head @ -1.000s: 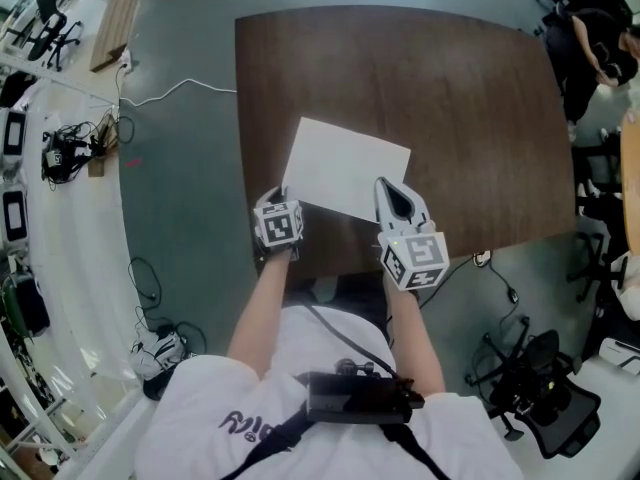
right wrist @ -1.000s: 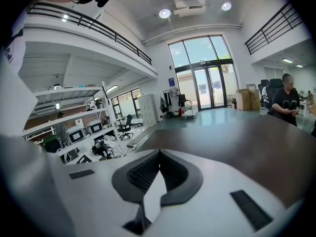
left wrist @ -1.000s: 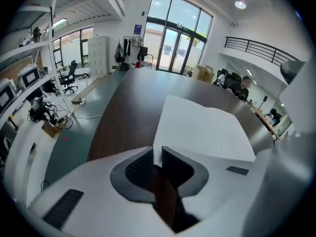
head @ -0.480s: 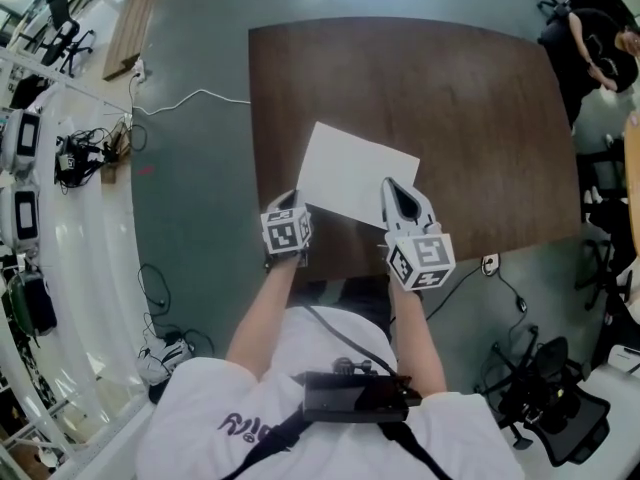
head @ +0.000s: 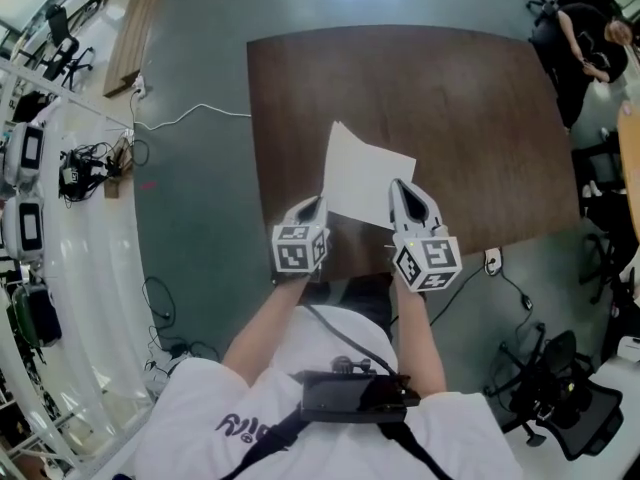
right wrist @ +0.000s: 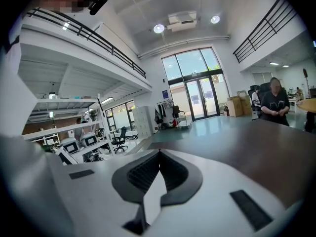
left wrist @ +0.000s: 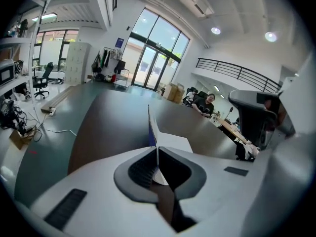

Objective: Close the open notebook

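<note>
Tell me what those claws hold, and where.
The left gripper pinches the notebook by the near edge of its raised left cover; its jaws have just been closing on it. The right gripper's jaws are together, no grip visible.

Nothing is coming through legibly. Dark lettering is running across the person's white shirt (head: pixel 250 426) in the head view, but creases and blur are making it unreadable. A small blue sign (left wrist: pixel 120 42) is hanging beside the glass doors (left wrist: pixel 148 68), too tiny to read
</note>
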Available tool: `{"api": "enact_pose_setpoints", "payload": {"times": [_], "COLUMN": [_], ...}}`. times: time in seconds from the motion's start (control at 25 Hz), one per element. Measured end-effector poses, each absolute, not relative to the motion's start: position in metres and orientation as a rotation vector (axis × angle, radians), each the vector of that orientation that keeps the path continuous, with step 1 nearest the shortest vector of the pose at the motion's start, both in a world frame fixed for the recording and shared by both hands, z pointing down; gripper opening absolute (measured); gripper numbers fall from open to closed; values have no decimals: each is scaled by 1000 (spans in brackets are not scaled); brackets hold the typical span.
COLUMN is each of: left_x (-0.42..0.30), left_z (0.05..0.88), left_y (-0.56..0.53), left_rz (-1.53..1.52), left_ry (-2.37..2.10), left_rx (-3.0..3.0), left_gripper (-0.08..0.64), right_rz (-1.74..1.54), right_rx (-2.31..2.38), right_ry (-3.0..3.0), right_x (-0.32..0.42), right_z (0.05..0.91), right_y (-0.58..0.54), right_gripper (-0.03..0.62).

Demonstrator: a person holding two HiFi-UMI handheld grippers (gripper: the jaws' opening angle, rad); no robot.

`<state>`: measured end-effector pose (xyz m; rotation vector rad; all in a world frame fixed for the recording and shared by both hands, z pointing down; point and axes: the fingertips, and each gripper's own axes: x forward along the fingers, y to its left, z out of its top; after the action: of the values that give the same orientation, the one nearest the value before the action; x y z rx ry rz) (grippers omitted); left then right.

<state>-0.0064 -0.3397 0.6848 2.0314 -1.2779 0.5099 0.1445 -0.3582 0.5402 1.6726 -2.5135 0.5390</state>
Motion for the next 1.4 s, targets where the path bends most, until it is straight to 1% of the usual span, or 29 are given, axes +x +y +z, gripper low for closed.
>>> {"api": "enact_pose_setpoints", "payload": {"times": [0.24,0.48,0.68,0.92,1.12,1.4], "left_x": [42,99,139,184,202,200], "left_z": [666,669,690,736,775,791], "left_y": [-326,-310,-298,-283,-278,-289], "left_rz": [472,500,557,695,817,934], "left_ry": [-1124,-973,-855,-742,-701,-739], "left_rx": [2142,2224,2240,2231,2198,2208], "left_gripper": [23,23,23,23,23,23], "right_rz": [549,568,595,626,667,686], "right_rx": [1759,1861,1936,1980,1985,1955], "right_ry": [-2475,-2416,-2358,-2318,-2306,-2328], "right_x": [162,197,223,247,257,255], "right_z": [540,544,551,559,571,573], "right_y": [-340,-320,-305,-297,-301,-317], "right_gripper": [3,3,3,3,3,3]}}
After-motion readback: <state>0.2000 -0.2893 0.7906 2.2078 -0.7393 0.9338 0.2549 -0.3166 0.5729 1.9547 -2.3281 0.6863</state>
